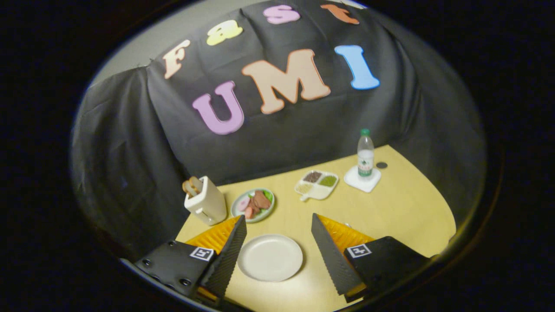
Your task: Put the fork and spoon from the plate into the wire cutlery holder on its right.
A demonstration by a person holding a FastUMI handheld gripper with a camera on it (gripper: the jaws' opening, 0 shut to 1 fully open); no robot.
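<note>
The jaws of the gripper point(277, 225) stand wide, holding nothing, above a bare white plate point(269, 257) on the surface point(390, 208). No fork or spoon lies on the plate, so by my judgement the task looks finished.

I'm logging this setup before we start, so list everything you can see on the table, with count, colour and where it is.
Table: one, pale yellow wood, under everything.
Empty plate: one, white, between the fingers of the tongs.
Food plate: one, pale green rim, holding sliced meat and greens, beyond the empty plate, beside the toaster.
Toaster: one, cream, bread slices standing in it, at the table's near-left corner.
Divided dish: one, white, three compartments of dark, green and pale fillings, beyond the fingers.
Water bottle: one, clear with green cap, on a white square coaster.
Small disc: one, dark, beside the bottle.
Tongs: one, open, holding nothing.
</note>
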